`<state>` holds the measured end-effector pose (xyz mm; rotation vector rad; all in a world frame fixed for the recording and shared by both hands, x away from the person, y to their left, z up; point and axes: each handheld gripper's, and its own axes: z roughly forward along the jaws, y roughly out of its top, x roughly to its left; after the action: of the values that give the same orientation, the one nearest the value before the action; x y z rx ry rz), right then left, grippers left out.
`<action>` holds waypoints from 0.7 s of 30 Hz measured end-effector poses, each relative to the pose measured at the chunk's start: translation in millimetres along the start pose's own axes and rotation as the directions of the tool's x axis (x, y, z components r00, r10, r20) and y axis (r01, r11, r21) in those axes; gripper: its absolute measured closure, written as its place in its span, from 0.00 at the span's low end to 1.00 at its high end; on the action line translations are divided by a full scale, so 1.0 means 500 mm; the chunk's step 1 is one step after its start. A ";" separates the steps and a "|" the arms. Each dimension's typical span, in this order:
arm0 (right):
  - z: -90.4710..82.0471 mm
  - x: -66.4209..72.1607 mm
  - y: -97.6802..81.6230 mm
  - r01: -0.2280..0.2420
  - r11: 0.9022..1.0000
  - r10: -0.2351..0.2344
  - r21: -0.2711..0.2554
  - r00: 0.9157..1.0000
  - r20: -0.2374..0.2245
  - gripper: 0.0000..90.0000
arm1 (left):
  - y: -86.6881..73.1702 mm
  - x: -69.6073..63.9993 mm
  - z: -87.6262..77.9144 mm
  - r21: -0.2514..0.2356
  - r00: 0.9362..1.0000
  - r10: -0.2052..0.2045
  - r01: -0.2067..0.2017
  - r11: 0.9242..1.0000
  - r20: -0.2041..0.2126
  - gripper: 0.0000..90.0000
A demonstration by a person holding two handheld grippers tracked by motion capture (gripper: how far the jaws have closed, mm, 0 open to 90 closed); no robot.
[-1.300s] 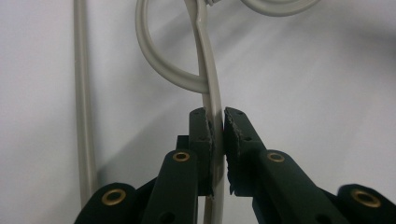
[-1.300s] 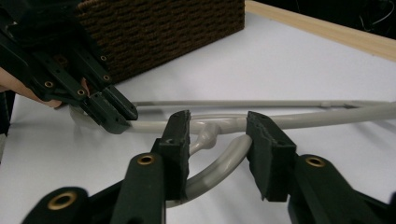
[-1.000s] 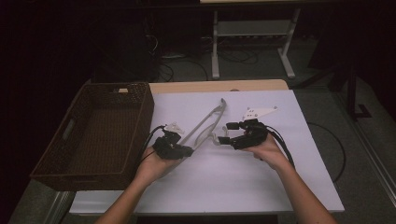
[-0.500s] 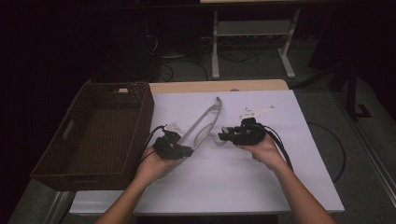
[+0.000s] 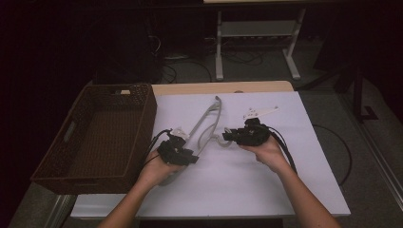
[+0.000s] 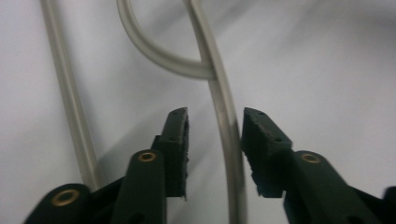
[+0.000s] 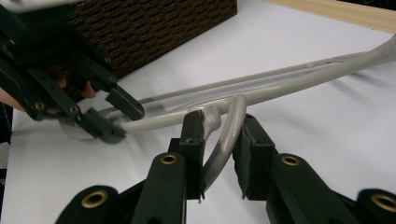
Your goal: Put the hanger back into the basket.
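White sheeting [image 5: 247, 190] covers a pale wooden table [image 5: 223, 88]; beyond it lie a dark floor with cables and a white metal stand.

Landmark: a brown woven rectangular basket [image 5: 102, 137] at the sheet's left edge.

Task object: a smooth, pale grey plastic clothes hanger [image 5: 208, 124] lying just right of the basket. Its long axis runs diagonally, from near the person toward the far side and away from the basket; its curved hook loops off on the side away from the basket.

Left gripper [image 6: 215, 140], nearest the basket: jaws have just been opening, and now stand narrowly apart on either side of the hanger's rod without pressing it.

Right gripper [image 7: 222, 140], farther from the basket: black jaws are clamped on the hanger's curved hook.
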<state>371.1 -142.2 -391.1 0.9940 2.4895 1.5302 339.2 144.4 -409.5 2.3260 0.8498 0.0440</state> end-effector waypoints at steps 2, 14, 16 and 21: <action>-0.001 0.000 0.001 0.007 1.000 -0.007 -0.001 1.000 0.003 0.82 | 0.000 -0.001 0.008 0.015 1.000 0.023 -0.023 1.000 -0.001 0.65; 0.001 -0.002 0.000 0.012 1.000 -0.013 0.007 1.000 0.006 0.80 | 0.004 -0.005 0.022 0.011 1.000 -0.013 0.013 1.000 0.008 0.89; 0.000 0.000 0.000 0.016 1.000 -0.016 0.003 1.000 -0.001 0.75 | 0.004 -0.003 0.018 -0.002 0.999 -0.034 0.034 0.999 -0.016 0.91; -0.011 0.005 0.003 0.018 0.999 -0.018 -0.037 1.000 -0.009 0.45 | 0.011 -0.001 0.003 -0.036 0.999 -0.028 0.026 0.999 -0.044 0.92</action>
<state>367.8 -144.6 -386.5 0.9591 2.4595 1.5735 342.0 140.1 -407.4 2.2877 0.8948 0.0983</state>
